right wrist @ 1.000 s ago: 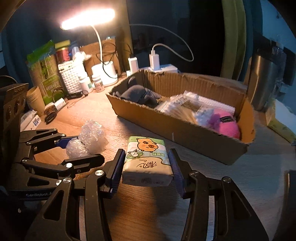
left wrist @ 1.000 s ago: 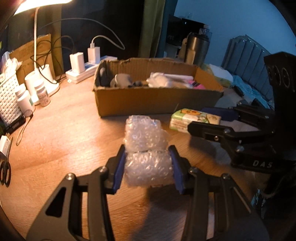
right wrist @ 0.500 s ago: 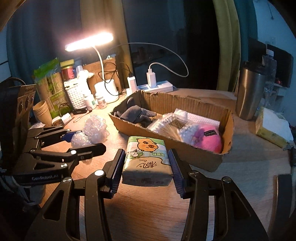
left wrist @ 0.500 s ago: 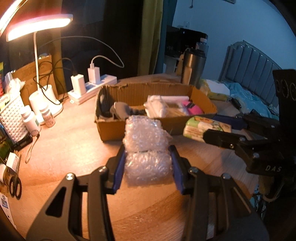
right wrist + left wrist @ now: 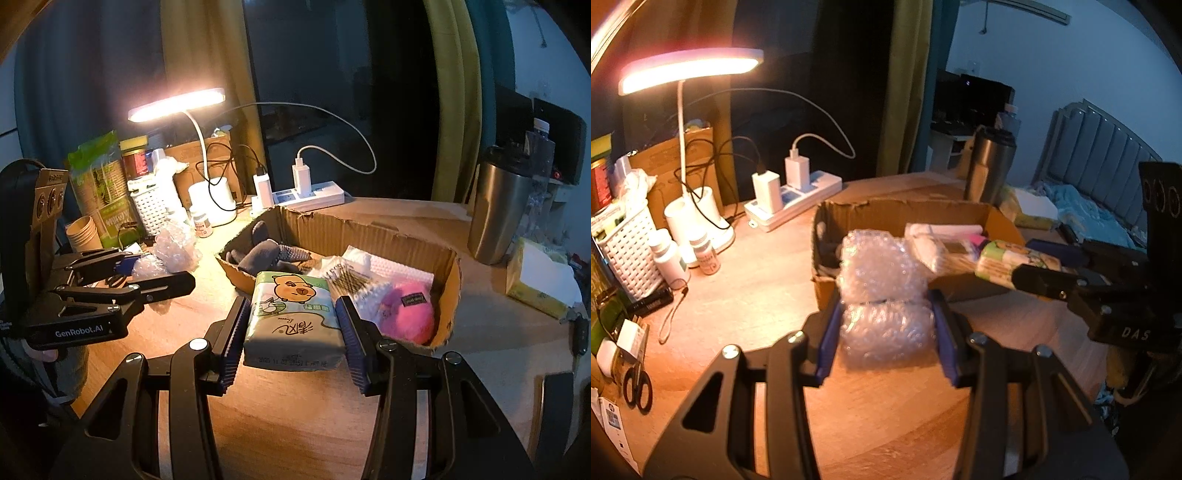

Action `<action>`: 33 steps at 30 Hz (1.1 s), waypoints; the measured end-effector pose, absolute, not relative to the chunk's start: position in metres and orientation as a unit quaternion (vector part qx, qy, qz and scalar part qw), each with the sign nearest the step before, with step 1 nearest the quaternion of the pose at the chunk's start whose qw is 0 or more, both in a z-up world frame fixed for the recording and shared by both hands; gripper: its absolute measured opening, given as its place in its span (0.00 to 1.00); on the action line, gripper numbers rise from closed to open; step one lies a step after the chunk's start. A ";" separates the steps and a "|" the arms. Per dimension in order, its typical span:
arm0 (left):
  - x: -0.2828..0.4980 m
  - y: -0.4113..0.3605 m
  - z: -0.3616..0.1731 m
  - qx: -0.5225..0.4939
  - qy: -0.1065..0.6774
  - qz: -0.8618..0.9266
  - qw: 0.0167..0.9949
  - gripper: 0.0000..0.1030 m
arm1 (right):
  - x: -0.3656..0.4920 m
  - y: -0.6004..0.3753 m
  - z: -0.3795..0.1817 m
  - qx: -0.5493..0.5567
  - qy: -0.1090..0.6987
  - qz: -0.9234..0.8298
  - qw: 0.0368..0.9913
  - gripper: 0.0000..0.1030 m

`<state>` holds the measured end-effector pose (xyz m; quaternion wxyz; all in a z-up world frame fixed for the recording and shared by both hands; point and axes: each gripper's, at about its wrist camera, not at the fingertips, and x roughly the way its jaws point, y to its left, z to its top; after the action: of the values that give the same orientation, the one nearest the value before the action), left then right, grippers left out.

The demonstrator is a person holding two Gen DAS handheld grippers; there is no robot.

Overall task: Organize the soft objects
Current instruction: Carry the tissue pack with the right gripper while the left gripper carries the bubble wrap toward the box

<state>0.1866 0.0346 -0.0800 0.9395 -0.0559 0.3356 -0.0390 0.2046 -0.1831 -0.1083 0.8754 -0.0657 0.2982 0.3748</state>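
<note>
My left gripper (image 5: 884, 334) is shut on a clear bubble wrap roll (image 5: 882, 295) and holds it in the air above the wooden table, in front of the open cardboard box (image 5: 886, 210). My right gripper (image 5: 291, 328) is shut on a green tissue pack (image 5: 291, 317) with a cartoon animal, also lifted, at the box's near side. The box (image 5: 369, 232) holds dark socks (image 5: 269, 251), white packs and a pink plush (image 5: 406, 314). The left gripper also shows in the right wrist view (image 5: 147, 273), and the right one in the left wrist view (image 5: 1027, 267).
A lit desk lamp (image 5: 690, 70), a power strip with chargers (image 5: 794, 199), white bottles (image 5: 668, 254), a white basket (image 5: 628, 243) and scissors (image 5: 637, 387) crowd the left. A steel tumbler (image 5: 498, 214) and a yellow tissue box (image 5: 539, 284) stand right of the box.
Both grippers have risen from the table with their objects and moved toward the box; the views now look down on the box from higher up.
</note>
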 end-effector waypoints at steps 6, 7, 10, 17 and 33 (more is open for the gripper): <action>0.190 0.047 -0.078 -0.063 0.331 -0.031 0.941 0.45 | 0.211 -0.171 -0.106 -0.074 0.298 0.379 0.873 0.49; 0.191 0.049 -0.078 -0.065 0.330 -0.030 0.941 0.45 | 0.212 -0.170 -0.105 -0.075 0.299 0.380 0.872 0.49; 0.192 0.055 -0.080 -0.071 0.329 -0.027 0.941 0.45 | 0.218 -0.162 -0.104 -0.080 0.300 0.382 0.870 0.49; 0.198 0.074 -0.086 -0.087 0.329 -0.018 0.940 0.45 | 0.226 -0.146 -0.103 -0.093 0.304 0.385 0.866 0.49; 0.215 0.103 -0.100 -0.109 0.331 -0.014 0.937 0.45 | 0.248 -0.108 -0.110 -0.108 0.317 0.392 0.857 0.49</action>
<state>0.2147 0.1028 -0.1004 0.9371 -0.1087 0.3314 -0.0143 0.2483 -0.1078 -0.1105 0.8568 -0.1081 0.3174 0.3918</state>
